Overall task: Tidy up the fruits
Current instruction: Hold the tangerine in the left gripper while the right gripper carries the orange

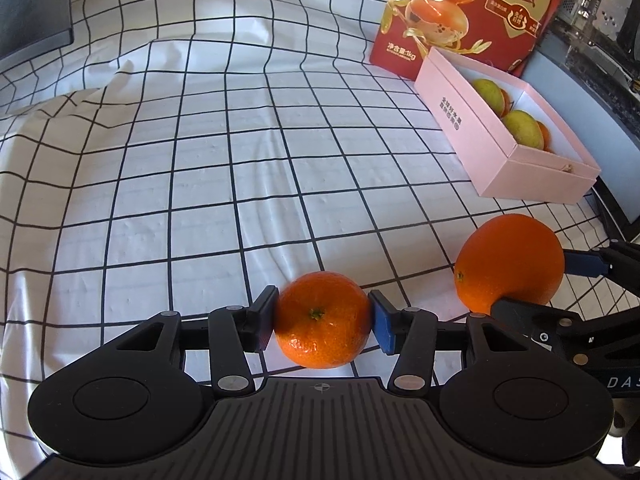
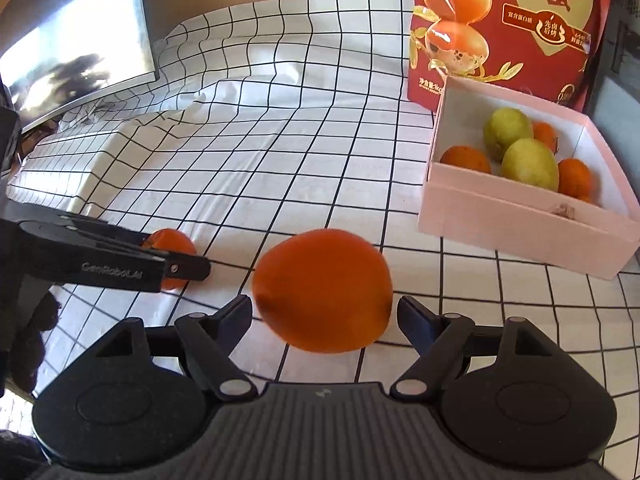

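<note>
In the left wrist view a small mandarin [image 1: 323,334] with a green stem sits between the pads of my left gripper [image 1: 324,320], which is shut on it just above the checked cloth [image 1: 224,184]. To its right my right gripper [image 1: 544,284] is shut on a larger orange [image 1: 508,260]. The right wrist view shows that orange [image 2: 324,284], slightly blurred, between the fingers of my right gripper [image 2: 324,312], with my left gripper [image 2: 176,254] and its mandarin [image 2: 176,242] at the left.
A pink open box [image 2: 520,232] at the right holds two yellow-green fruits [image 2: 528,162] and several oranges; it also appears at the far right [image 1: 472,120]. A red printed bag [image 2: 512,20] stands behind it. A monitor [image 2: 76,40] stands at the back left. The cloth is wrinkled there.
</note>
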`<state>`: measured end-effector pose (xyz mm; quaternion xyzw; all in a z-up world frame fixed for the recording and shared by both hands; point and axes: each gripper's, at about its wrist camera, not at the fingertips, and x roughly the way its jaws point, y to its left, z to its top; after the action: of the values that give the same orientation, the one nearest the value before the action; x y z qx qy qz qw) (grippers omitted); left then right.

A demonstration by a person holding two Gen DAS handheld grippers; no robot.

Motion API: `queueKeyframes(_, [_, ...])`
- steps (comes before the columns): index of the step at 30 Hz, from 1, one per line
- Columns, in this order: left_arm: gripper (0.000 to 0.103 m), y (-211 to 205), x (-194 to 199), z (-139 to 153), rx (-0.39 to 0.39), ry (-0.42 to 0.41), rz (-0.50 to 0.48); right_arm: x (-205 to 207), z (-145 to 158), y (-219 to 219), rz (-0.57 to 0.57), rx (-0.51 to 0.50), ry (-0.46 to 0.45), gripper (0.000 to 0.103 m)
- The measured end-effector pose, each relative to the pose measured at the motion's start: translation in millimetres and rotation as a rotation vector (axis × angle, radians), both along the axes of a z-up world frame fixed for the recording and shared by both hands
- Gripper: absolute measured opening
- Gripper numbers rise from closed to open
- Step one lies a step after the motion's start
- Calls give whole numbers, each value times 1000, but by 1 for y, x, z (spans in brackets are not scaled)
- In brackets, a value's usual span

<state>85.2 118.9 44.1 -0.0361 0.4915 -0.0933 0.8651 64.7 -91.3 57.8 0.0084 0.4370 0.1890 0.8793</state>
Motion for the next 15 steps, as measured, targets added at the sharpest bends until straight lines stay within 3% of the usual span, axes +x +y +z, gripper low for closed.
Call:
queueKeyframes(9, [54,-1,3,0,8,14,-2,-1,7,-23,13,7,-3,82])
queueKeyframes(15, [53,4,2,2,-49,44,29,-11,14,-45,-7,-10,-6,84])
